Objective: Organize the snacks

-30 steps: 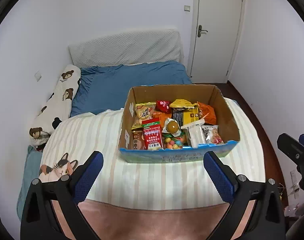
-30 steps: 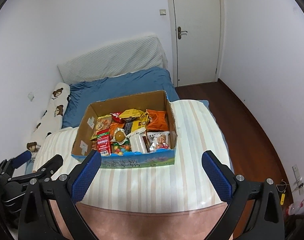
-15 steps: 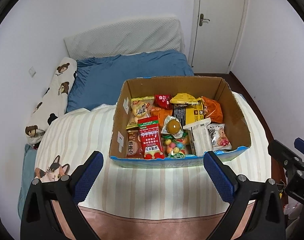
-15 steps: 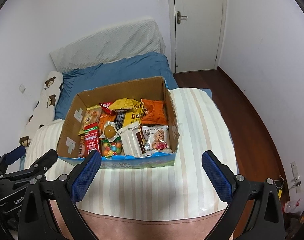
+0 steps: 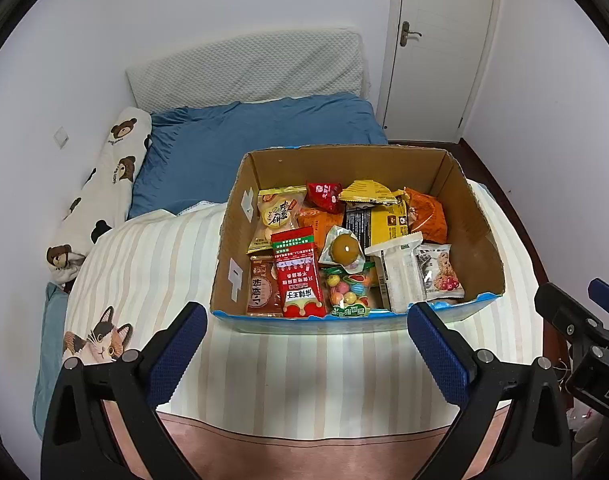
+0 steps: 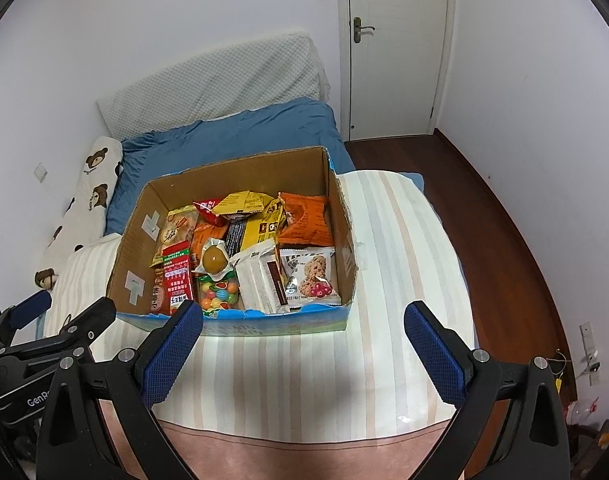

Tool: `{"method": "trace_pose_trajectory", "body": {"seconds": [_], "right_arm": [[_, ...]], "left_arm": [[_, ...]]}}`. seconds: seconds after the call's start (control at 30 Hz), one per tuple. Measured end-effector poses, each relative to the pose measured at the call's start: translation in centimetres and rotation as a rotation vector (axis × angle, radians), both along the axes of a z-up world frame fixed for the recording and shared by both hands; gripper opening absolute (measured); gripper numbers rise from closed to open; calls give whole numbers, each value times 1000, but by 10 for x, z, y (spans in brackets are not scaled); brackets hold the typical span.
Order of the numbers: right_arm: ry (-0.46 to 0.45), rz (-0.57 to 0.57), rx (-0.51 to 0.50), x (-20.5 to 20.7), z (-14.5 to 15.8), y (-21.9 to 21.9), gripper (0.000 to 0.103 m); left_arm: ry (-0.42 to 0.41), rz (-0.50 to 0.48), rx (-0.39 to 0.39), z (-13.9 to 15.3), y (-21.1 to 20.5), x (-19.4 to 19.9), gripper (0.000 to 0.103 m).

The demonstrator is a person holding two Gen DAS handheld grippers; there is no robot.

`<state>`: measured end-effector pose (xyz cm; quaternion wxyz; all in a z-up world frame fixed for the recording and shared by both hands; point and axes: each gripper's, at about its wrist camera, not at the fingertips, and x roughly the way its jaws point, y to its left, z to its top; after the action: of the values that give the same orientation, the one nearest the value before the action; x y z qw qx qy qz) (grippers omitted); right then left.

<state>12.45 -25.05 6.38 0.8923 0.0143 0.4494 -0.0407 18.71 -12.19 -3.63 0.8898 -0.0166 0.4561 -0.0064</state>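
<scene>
A home bedroom: a bed with a blue fitted sheet (image 5: pixel 264 140) fills the floor, a white quilted headboard cushion (image 5: pixel 248 68) at its head, a long bear-print bolster pillow (image 5: pixel 104 196) along its left, and a white panelled door (image 6: pixel 396 48) beyond its right corner.

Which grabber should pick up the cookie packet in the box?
Probably the right gripper. The cookie packet lies at the box's right end, nearer that gripper; the left gripper faces the red packets. Both are open and empty.

Left gripper (image 5: pixel 304 338) and right gripper (image 6: pixel 303 336) side by side, fingers (image 6: pixel 172 354) spread wide, nothing held.
</scene>
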Motion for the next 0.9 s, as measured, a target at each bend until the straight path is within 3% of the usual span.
{"method": "trace_pose_trajectory", "body": {"seconds": [0.9], "right_arm": [[-16,-5,-4,-8,9,0,103]], "left_arm": [[-10,12,-18,8,2,-2,103]]}}
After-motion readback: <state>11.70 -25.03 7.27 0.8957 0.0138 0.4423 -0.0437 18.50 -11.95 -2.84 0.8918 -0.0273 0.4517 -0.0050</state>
